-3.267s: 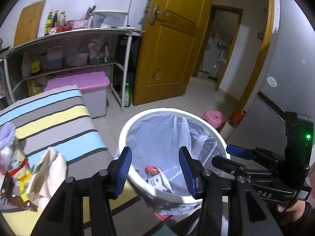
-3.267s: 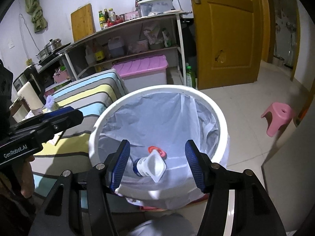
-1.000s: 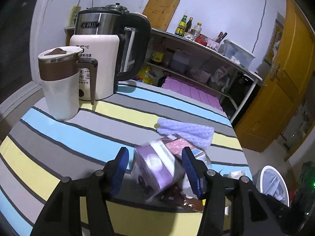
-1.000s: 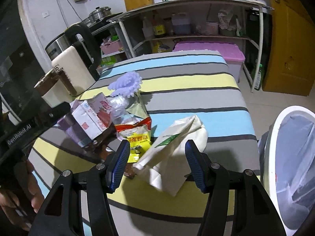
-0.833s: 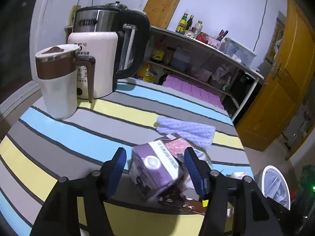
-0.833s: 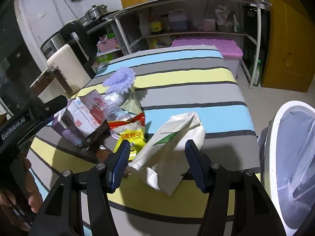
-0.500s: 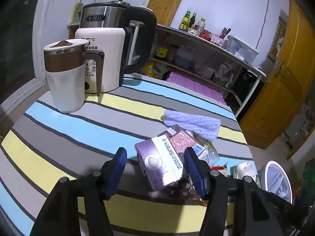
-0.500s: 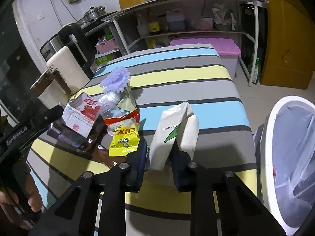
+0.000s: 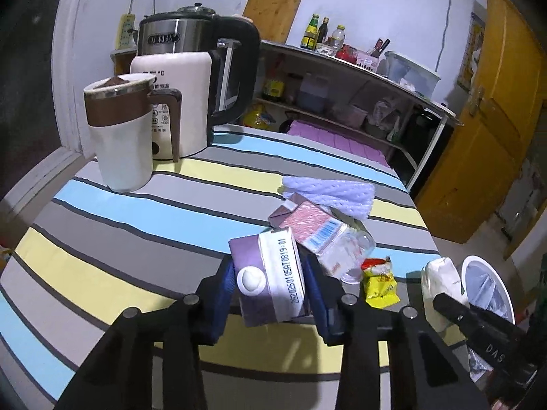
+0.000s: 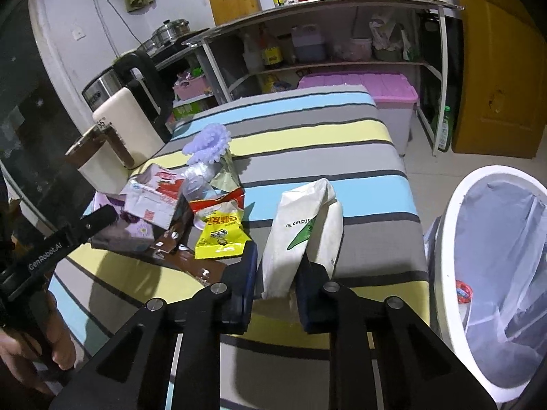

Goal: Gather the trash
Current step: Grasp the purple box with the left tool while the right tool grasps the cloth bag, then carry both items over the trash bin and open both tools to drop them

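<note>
Left wrist view: left gripper [image 9: 270, 290] has just closed onto the purple carton [image 9: 268, 282]. Right gripper [image 10: 277, 273] pinches the white bag [image 10: 301, 229]; bin [image 10: 444, 239] at three o'clock.

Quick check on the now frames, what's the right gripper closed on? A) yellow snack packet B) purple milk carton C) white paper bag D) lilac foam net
C: the right gripper has both blue pads pressed against the lower end of the white paper bag, pinching it; the yellow snack packet lies free beside it on the striped tablecloth.
</note>
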`<state>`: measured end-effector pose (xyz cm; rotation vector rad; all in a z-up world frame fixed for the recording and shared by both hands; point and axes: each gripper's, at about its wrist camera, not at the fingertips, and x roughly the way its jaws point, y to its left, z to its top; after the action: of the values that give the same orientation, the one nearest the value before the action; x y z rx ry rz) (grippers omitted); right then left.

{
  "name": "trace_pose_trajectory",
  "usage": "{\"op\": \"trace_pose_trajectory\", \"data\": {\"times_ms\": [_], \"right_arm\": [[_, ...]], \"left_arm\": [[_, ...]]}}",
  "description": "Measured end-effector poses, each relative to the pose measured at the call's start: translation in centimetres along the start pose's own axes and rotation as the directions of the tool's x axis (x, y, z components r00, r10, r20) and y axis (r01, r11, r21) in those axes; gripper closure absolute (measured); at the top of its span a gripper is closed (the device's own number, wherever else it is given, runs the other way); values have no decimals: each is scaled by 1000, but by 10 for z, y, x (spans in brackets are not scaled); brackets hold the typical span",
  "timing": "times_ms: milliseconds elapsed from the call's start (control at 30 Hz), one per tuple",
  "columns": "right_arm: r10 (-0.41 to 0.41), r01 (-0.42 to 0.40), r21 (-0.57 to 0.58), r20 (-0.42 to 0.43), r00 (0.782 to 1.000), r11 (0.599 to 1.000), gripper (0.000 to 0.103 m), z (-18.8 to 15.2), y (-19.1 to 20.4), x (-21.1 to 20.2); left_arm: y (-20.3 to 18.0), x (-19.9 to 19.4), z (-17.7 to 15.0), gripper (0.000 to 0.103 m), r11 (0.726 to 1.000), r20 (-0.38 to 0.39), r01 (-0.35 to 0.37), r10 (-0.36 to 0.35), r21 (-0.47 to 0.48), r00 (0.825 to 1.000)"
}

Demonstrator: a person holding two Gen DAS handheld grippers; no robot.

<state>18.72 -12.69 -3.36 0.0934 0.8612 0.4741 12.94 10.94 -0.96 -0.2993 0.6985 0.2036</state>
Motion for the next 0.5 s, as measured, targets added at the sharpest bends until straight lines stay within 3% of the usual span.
{"op": "trace_pose_trajectory", "data": {"times_ms": [500], "right_arm": [[20, -20, 2, 61, 998, 1000, 82, -16, -4, -46]], "left_arm": [[-22, -55, -20, 66, 995, 56, 53, -58, 83, 997]]}}
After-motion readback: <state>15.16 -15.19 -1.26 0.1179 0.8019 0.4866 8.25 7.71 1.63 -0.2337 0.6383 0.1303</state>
